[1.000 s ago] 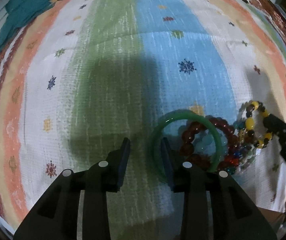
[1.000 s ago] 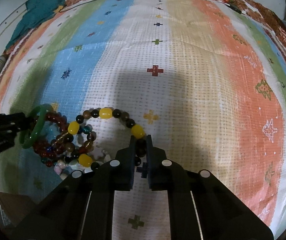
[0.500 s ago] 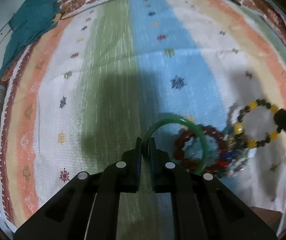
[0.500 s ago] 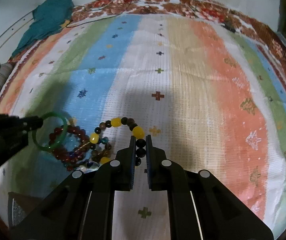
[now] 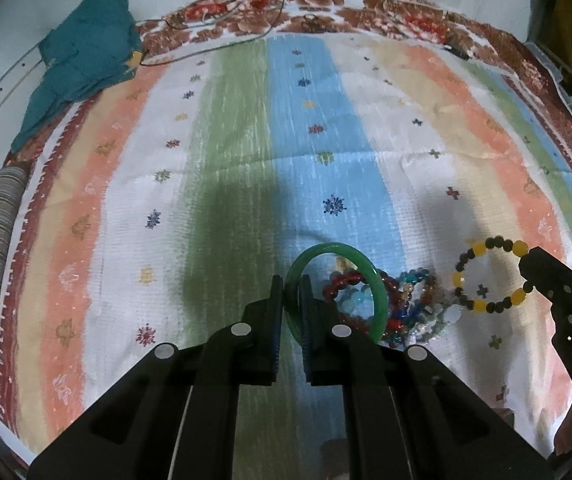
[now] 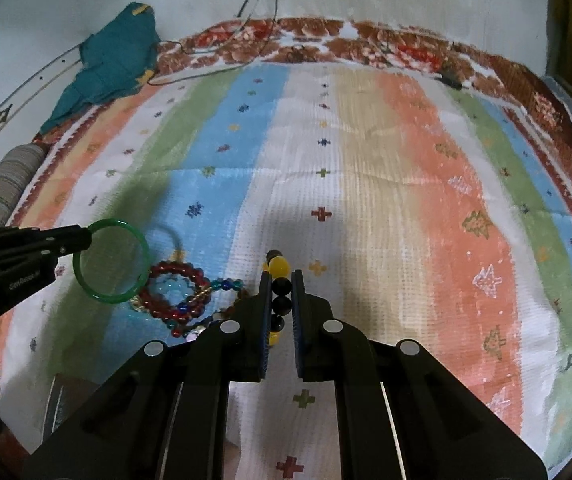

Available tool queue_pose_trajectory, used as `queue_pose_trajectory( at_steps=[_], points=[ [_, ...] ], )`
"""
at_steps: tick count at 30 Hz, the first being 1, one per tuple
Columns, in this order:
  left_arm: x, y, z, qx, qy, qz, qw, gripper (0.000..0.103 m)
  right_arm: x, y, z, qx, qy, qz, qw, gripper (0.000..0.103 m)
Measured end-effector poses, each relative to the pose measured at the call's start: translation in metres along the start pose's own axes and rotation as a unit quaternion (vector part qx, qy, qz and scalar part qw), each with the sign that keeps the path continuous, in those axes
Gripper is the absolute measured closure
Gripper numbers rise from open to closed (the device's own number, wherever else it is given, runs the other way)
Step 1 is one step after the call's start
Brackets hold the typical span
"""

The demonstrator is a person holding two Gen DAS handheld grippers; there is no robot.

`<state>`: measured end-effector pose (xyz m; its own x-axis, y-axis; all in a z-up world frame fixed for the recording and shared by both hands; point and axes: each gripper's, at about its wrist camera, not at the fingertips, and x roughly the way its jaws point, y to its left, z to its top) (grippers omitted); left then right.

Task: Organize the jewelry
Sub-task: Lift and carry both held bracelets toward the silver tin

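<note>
Green bangle [image 5: 379, 292]: I am gripping its rim in my left claw [image 5: 293, 292]; the ring is standing out ahead and to the right of the tips, lifted clear of the cloth.
Yellow-and-dark bead bracelet [image 5: 485, 276]: I am pinching it in my right claw [image 6: 280, 300], dark beads sitting between the pads and a yellow bead just past the tips; from the left wrist view the loop is hanging open off those tips.
Left claw: I am keeping it clenched on the bangle, both pads pressing the rim.
Right claw: I am holding it clamped on the bead strand.
Remaining pile [image 6: 178, 300]: red, blue and mixed bead bracelets are lying on the blanket, just right of my left claw and just left of my right one, below both lifted pieces.
Striped blanket [image 6: 365, 184]: it is spreading out ahead of both claws.
Teal cloth [image 5: 82, 64]: it is lying far ahead, up to the left.
Cable [image 6: 258, 4]: it is trailing at the far edge, well beyond the tips.
</note>
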<state>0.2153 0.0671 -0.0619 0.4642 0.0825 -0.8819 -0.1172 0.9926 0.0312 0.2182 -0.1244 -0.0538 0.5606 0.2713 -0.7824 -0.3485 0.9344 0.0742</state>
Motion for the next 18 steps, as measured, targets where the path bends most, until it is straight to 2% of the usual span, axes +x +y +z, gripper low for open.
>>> queue_pose_trajectory(
  at_steps=[3, 6, 13, 18],
  points=[
    [-0.012, 0.000, -0.001, -0.004, -0.014, -0.002, 0.9999, 0.095, -0.011, 0.001, -0.001, 0.001, -0.020, -0.006, 1.000, 0.093],
    [-0.020, 0.001, -0.005, -0.021, -0.010, -0.032, 0.9992, 0.095, -0.021, -0.003, -0.001, 0.015, -0.034, 0.001, 0.999, 0.093],
    [-0.049, -0.010, -0.016, 0.006, -0.051, -0.011, 0.9986, 0.095, -0.041, 0.004, -0.008, 0.012, -0.056, 0.003, 0.998, 0.093],
    [-0.066, -0.013, -0.024, 0.007, -0.072, -0.020, 0.9972, 0.095, -0.052, 0.009, -0.014, 0.009, -0.071, 0.006, 0.997, 0.093]
  ],
)
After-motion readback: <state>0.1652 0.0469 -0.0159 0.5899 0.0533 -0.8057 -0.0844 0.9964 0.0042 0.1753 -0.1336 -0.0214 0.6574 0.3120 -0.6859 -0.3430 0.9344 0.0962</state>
